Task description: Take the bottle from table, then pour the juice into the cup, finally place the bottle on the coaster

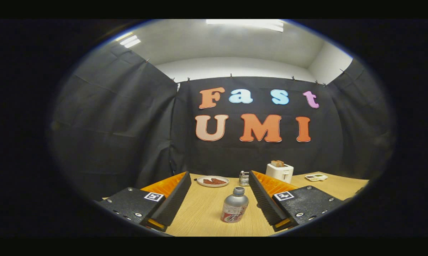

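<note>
A small silver bottle with a screw cap and a red-and-white label stands upright on the wooden table. It sits between my two fingers, closer to the right one, with a gap on each side. My gripper is open and touches nothing.
Beyond the fingers a white plate with brown food lies on the table. A small metal object stands behind the bottle. A white toaster with toast in it stands farther right, and a small flat dish lies beyond it.
</note>
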